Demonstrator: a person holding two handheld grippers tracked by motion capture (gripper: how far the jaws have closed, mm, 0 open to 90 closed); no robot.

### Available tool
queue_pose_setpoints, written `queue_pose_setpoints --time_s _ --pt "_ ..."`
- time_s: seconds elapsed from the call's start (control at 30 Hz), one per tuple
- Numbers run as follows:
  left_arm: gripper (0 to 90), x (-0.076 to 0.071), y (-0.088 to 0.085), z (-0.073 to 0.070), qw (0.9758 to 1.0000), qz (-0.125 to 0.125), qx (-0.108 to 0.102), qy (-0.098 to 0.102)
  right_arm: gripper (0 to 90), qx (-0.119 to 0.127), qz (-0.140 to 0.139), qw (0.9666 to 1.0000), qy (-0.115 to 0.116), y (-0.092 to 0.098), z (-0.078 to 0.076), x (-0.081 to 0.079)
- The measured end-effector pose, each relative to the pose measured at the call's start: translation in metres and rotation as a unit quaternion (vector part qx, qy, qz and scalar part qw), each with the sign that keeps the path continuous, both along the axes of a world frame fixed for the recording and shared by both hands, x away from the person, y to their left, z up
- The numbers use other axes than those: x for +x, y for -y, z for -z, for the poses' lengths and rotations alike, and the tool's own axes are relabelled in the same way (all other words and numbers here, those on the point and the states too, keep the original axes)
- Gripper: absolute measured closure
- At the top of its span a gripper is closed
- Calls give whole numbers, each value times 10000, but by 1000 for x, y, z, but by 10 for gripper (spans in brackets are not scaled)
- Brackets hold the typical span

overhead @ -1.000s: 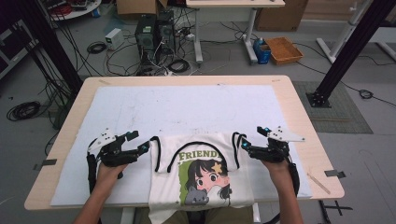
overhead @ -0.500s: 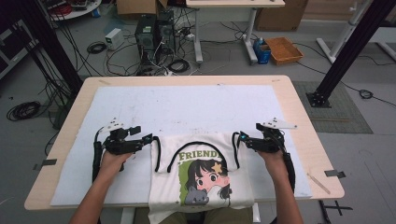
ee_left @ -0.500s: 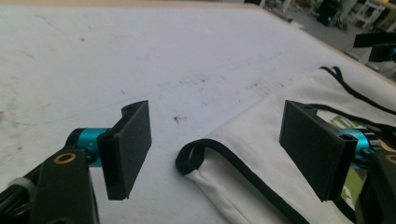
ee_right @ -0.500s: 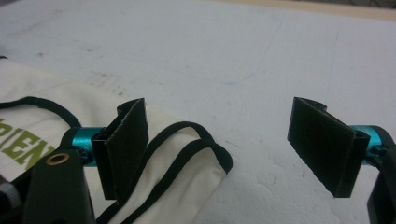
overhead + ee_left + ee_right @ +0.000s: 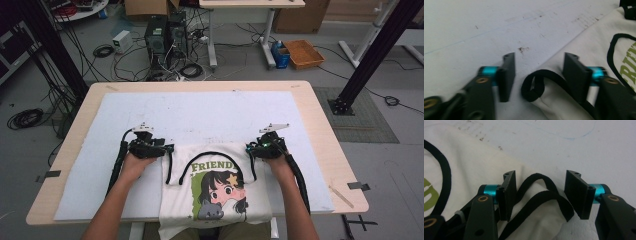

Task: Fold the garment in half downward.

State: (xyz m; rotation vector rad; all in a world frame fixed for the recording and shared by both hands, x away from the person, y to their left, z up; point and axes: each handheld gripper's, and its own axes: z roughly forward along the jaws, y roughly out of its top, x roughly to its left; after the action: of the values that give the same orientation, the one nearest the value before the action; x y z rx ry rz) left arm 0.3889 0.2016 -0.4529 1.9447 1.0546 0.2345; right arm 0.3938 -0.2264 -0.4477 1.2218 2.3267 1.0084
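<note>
A white T-shirt [image 5: 180,200] with black trim, a cartoon girl print and green "FRIEND" lettering lies at the table's near edge, its lower part hanging over. My left gripper [image 5: 168,149] sits at the shirt's left sleeve. In the left gripper view, the looped black sleeve hem [image 5: 534,85] lies between the jaws of the left gripper [image 5: 539,57]. My right gripper [image 5: 249,149] is at the right sleeve, and its black hem [image 5: 541,192] lies folded between the jaws of the right gripper [image 5: 541,173]. Both pairs of jaws have just been closing and still show gaps beside the fabric.
A pale mat [image 5: 200,115] covers the wooden table [image 5: 320,115], with bare mat beyond the shirt. Tape strips [image 5: 357,185] mark the table's sides. On the floor behind are a computer tower [image 5: 157,37], cables, an orange bin [image 5: 304,53] and black frame posts [image 5: 370,55].
Both grippers have moved inward and slightly away from the person, onto the shirt's sleeves. Their jaws stand narrower than before.
</note>
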Motion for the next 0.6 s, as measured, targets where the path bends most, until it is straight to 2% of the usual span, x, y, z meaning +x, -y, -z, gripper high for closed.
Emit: queue_pose_setpoints --time_s 0.03,0.07,0.1,0.17,0.27,0.33,0.47,0.53,0.6 --pt "641 -1 4 0 9999 38 140 60 479 -6 -19 10000 2 0 0 0" --pt "673 -2 5 -1 9996 9 263 106 519 -7 -67 10000 -11 0 -1 -1" --pt "709 -2 4 -1 9995 -42 288 86 543 -11 -104 9999 -10 0 -1 -1" --pt "805 -1 2 0 9997 -135 182 14 595 8 -196 9998 0 0 -1 -1" --pt "835 -1 2 0 9997 -103 197 36 697 69 -304 9995 -49 1 -1 -1" --pt "840 -1 1 0 9998 -101 165 13 810 94 -409 9991 -61 0 -1 -2" --pt "845 -1 -1 -1 9999 -96 31 23 836 -5 -508 9987 24 -1 -2 -3" --pt "849 -3 -3 -1 9999 -57 -46 97 849 -31 -566 9984 64 -1 -2 -4" --pt "851 -3 -6 -1 9995 -94 -286 98 851 -5 -581 9983 81 0 -3 -4"
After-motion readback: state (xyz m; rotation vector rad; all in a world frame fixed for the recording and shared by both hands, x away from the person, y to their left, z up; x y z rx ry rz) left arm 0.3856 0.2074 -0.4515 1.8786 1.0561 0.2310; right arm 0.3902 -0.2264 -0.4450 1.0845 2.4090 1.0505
